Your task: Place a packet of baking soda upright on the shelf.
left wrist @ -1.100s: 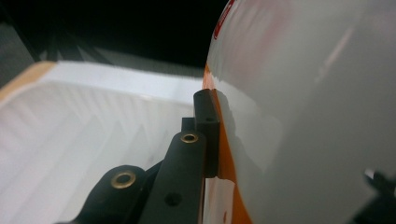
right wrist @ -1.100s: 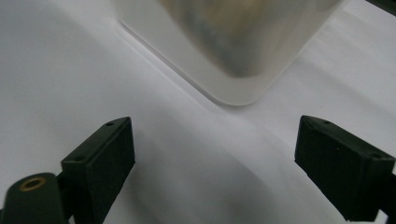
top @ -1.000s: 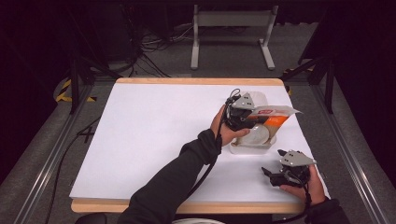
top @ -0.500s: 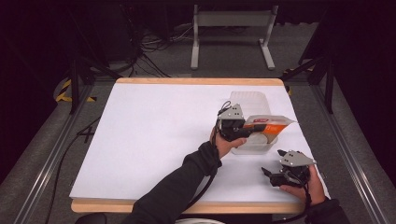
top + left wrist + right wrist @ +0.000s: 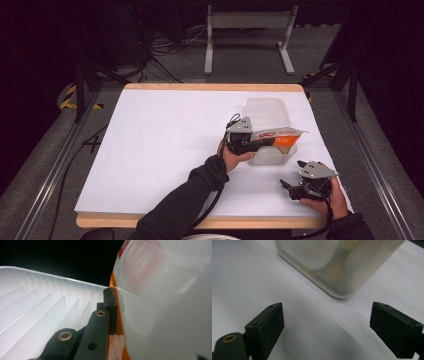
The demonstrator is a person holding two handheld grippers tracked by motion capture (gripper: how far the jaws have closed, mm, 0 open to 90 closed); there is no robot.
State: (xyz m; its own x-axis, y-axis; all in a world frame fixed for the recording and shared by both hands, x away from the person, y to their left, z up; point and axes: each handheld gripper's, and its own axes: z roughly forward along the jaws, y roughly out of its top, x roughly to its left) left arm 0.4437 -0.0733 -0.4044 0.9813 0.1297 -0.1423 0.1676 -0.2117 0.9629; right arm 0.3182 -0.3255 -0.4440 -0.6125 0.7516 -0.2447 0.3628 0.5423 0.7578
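Table [image 5: 165, 145], white top with a wooden edge: bears everything below.

Clear plastic container [image 5: 272, 156], right of centre on the table, open; its ribbed lid [image 5: 267, 112] stands tipped back behind it. From my right gripper view its rounded corner [image 5: 342, 277] sits just ahead of my jaws, with pale rounded contents behind the cloudy wall that I cannot identify.

Packet [image 5: 275, 137], white and orange with a red mark, lying level across the container's open top, partly over the rim. In my left gripper view its glossy face [image 5: 165, 302] is right against the jaws, with the ribbed lid alongside.

My left gripper [image 5: 250, 141]: clenched on the packet's edge.

My right gripper [image 5: 290, 186]: released, jaws wide apart, low over bare table near the container's front corner, holding nothing.
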